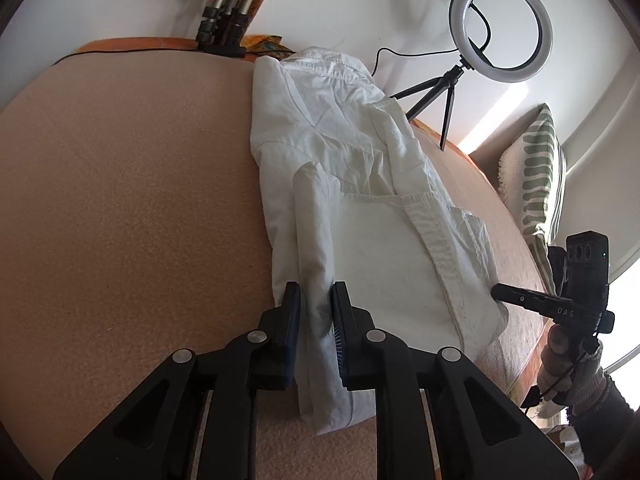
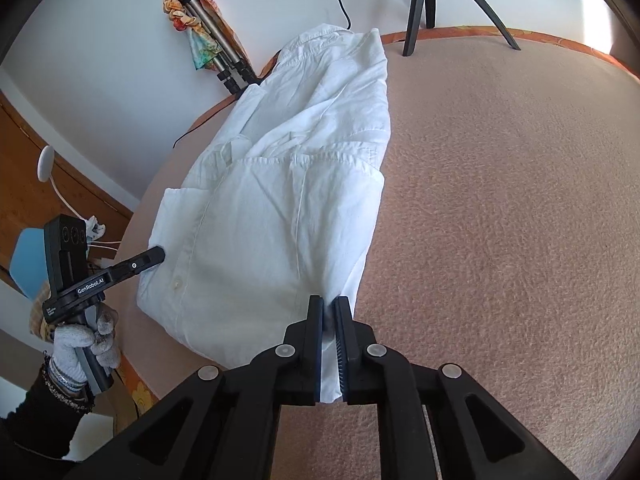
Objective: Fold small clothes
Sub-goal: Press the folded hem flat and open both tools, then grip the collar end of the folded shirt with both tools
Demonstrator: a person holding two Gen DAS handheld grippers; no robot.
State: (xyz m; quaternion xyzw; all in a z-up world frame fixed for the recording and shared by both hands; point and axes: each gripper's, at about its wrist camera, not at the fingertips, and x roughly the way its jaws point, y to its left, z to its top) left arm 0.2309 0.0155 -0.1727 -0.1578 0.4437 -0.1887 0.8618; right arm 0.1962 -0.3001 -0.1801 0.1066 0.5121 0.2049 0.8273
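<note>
Between the left gripper's [image 1: 315,300] pads, a pinched hem corner of the white shirt [image 1: 352,184]; opposite corner clamped in the right gripper [image 2: 329,312]. Lengthwise fold seemingly in hand. Next, likely: lifting both corners together toward the collar ahead.

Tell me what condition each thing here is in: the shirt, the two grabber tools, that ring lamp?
White shirt: partly folded lengthwise, sides turned in, lying flat on the pink blanket.
Left gripper: shut on a fold at the shirt's bottom edge.
Right gripper: shut on the shirt's other bottom corner.
Ring light: upright on its tripod, looks switched off.
Striped cushion: propped against the wall.
</note>
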